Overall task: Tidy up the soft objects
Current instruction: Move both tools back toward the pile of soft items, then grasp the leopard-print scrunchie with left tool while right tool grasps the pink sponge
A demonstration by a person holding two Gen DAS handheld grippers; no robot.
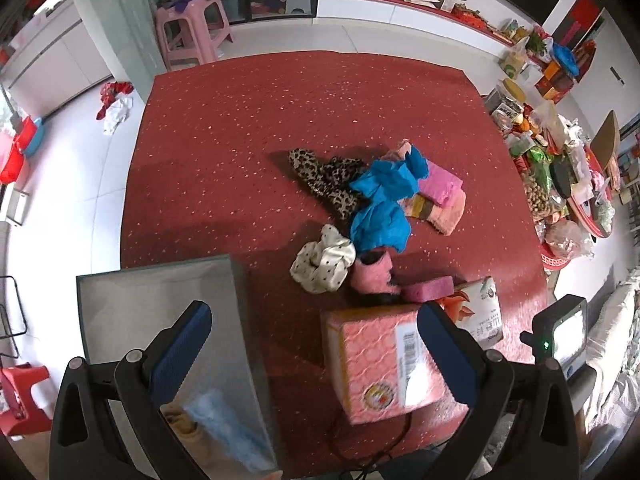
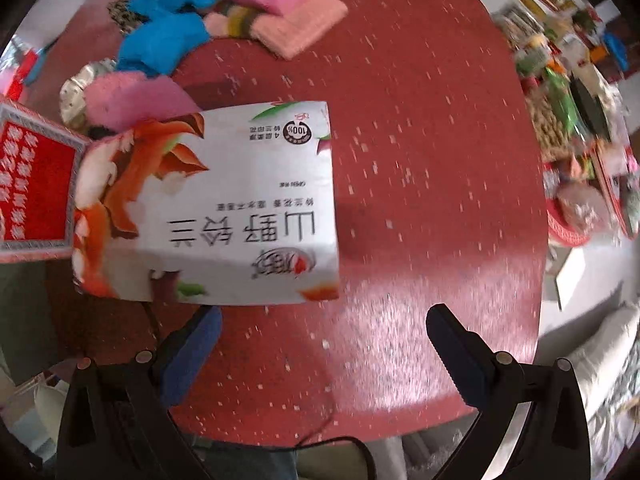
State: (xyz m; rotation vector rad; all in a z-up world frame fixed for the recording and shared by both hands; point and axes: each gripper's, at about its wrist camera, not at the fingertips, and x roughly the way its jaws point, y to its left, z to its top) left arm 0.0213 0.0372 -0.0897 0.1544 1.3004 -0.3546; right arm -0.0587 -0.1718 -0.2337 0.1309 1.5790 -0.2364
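Both hand-held grippers, left point(image 1: 316, 332) and right point(image 2: 324, 332), hover spread and empty over the red tabletop point(image 2: 420, 160). The tissue pack point(image 2: 224, 208) lies just ahead of the right one, cloths point(image 1: 380, 196) piled beyond.

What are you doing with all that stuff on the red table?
A person is sorting soft things on the red speckled tablecloth, with a two-finger tool in each hand. Both tools are open and holding nothing. The left tool hovers between a grey fabric bin and a pink quilted packet. The right tool hangs just short of a white tissue pack with orange flowers. A blue cloth, a leopard-print scarf, folded pink towels and a cream polka-dot scrunchie still lie loose.
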